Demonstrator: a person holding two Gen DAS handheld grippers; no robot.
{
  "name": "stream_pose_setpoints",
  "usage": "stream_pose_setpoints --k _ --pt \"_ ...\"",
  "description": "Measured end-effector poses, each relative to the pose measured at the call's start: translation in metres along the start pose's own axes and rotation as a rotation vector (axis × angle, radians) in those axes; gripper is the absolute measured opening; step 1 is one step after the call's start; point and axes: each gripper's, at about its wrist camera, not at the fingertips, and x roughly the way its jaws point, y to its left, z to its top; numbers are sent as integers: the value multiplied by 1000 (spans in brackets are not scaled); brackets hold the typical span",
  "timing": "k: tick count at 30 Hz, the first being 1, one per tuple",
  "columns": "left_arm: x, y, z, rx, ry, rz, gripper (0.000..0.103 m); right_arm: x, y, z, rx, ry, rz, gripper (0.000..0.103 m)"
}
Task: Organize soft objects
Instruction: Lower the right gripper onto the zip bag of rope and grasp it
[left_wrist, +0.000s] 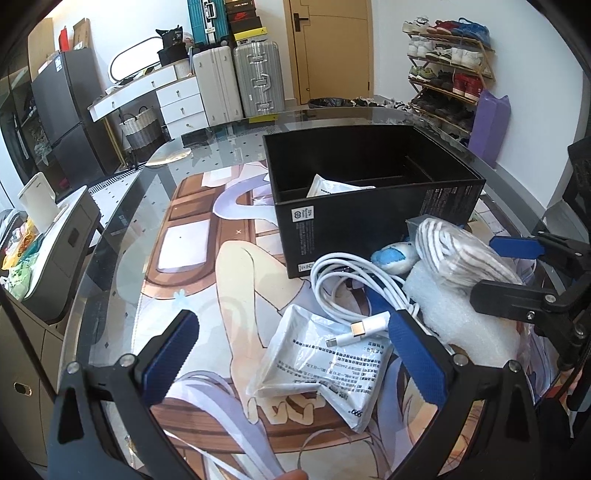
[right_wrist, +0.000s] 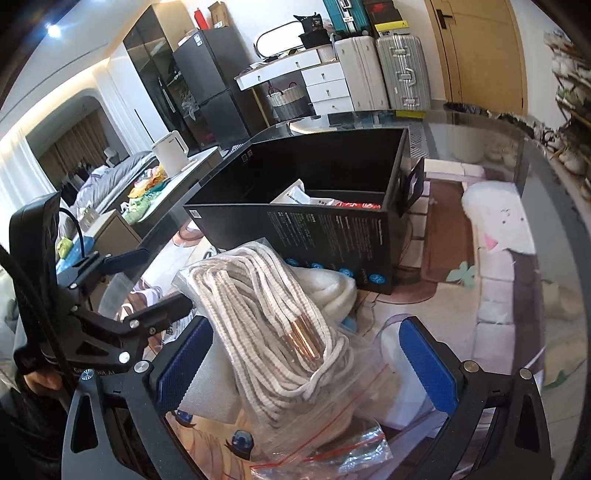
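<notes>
Though gaping, both claws unladen.

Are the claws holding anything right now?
No. The right claw is open around the bag of striped rope, not pinching it. The left claw is open above the white packet.

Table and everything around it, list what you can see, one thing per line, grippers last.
Black box: one, open, mid-table, white packet inside.
White packet: one, printed text, near the left gripper.
White cable: one, coiled, before the box.
Blue plush: one, beside the box.
Bagged cord: one, white-striped, clear zip bag, between the right gripper's fingers.
Suitcases: several, white, silver, teal, by the door.
Shoe rack: one, far right wall.
Left gripper: open.
Right gripper: open around the bag.
</notes>
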Motion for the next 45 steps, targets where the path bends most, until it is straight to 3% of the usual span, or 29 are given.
stream_pose_setpoints --k 7,19,25,32,34,38,45 --pt "-1 0 -1 5 -1 -5 103 4 3 -1 31 -8 37 102" --pt "-2 -1 -1 5 -3 -5 103 -11 10 -1 9 -36 180 102" --pt "-2 -1 -1 5 -3 -6 103 -4 -1 -1 74 -36 146 87" --pt "-2 -1 0 3 -2 -8 103 -3 -1 -3 60 -37 152 74" --pt "-2 -1 0 2 -3 -9 103 -5 0 -3 41 -49 153 67" --pt "-2 -1 0 2 -3 -10 103 -12 6 -3 14 -73 176 43" --pt "-2 -1 0 3 -3 -9 103 -20 17 -3 -19 -104 168 40"
